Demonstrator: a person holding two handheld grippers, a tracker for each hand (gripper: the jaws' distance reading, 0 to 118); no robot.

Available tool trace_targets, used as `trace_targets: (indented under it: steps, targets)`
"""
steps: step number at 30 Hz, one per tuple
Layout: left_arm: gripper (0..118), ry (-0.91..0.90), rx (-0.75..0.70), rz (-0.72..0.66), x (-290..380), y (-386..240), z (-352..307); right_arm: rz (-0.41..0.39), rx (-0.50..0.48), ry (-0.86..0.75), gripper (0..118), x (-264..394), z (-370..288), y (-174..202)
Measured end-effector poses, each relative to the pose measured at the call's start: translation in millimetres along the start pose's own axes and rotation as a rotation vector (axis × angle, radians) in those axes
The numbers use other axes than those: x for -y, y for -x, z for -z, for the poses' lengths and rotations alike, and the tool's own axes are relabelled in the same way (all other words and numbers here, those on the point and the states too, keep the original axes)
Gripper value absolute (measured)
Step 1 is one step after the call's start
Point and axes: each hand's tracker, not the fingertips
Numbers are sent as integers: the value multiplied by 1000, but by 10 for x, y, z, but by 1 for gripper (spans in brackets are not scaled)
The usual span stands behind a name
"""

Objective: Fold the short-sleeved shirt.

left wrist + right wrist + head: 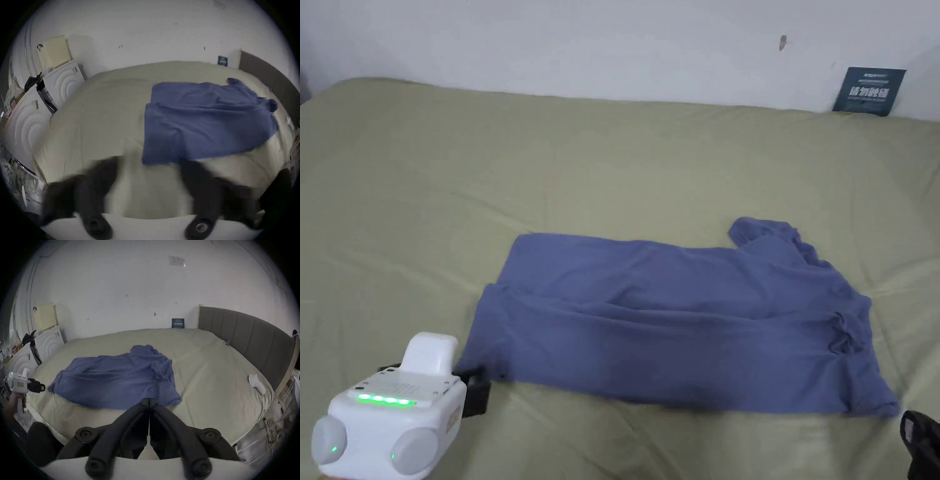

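Observation:
A blue short-sleeved shirt point(687, 325) lies on the olive bed sheet point(550, 175), doubled lengthwise, sleeves and collar to the right, hem to the left. My left gripper point(437, 372), white with green lights, hovers at the shirt's near-left hem corner. In the left gripper view its blurred jaws stand wide open point(149, 167) on either side of that corner of the shirt point(203, 121). My right gripper point(149, 400) has its jaws pressed together with nothing seen between them, just short of the shirt's point(113, 378) near edge. In the head view the right gripper point(919, 440) sits by the near-right corner.
A white sock point(256, 384) lies on the bed near the grey headboard point(243, 337). White cabinets point(65, 81) with clutter stand past the bed's left side. A dark card point(869, 90) leans on the white wall behind the bed.

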Motion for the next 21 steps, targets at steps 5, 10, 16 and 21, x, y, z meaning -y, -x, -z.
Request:
trace_targets:
  steps: [5, 10, 16, 21]
  targets:
    - [112, 68, -41, 24, -169, -32, 574, -18, 55, 87, 4, 91, 366, -172]
    - [62, 117, -3, 15, -275, -43, 673, -30, 79, 223, 75, 96, 1043, -385]
    - [4, 61, -10, 108, -305, -249, 499, -19, 84, 320, 80, 55, 1770, -509]
    - [2, 62, 30, 38, -335, -135, 440, -39, -29, 305, 9, -92, 1583, -557]
